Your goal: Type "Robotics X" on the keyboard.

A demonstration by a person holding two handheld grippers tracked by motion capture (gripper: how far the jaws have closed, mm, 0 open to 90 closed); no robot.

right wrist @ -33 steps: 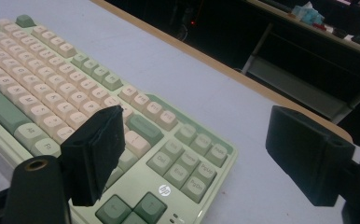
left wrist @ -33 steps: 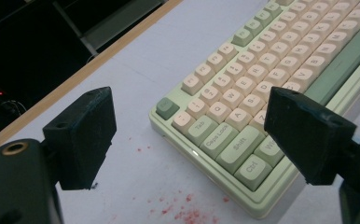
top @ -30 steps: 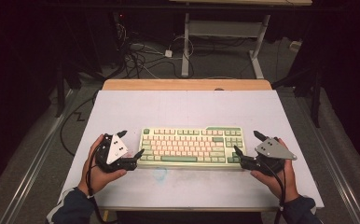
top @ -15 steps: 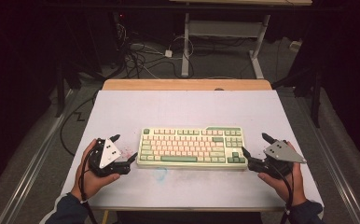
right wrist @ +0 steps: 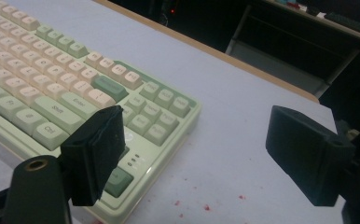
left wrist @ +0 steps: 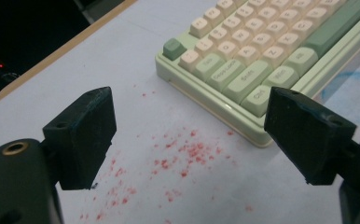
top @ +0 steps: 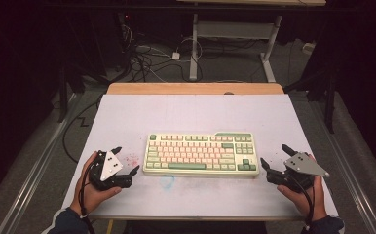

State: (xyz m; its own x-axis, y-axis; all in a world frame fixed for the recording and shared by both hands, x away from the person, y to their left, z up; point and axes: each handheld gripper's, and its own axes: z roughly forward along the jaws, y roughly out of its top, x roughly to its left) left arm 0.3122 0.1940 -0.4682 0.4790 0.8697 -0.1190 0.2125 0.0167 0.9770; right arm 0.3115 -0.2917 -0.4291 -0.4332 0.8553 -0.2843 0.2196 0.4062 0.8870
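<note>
A pale green and cream keyboard (top: pixel 200 154) lies flat in the middle of the white table top (top: pixel 196 114). My left gripper (top: pixel 125 160) rests just left of it, open, with nothing between its jaws. In the left gripper view the keyboard's (left wrist: pixel 262 56) left front corner sits beyond the gap of that gripper (left wrist: pixel 192 135). My right gripper (top: pixel 274 156) stands just right of the keyboard, open and empty. The right gripper view shows the keyboard's (right wrist: pixel 75 93) right end past the left jaw of this gripper (right wrist: pixel 194 154).
Red specks (left wrist: pixel 183 158) dot the table top left of the keyboard, and a faint blue ring (top: pixel 167 181) marks it near the front edge. A wooden strip (top: pixel 196 88) runs along the far edge. Cables (top: pixel 147 58) and desk legs (top: pixel 194 44) stand on the floor behind.
Both grippers have drawn back from the keyboard's two ends, outward and toward the near edge. The keyboard has stayed where it was.
</note>
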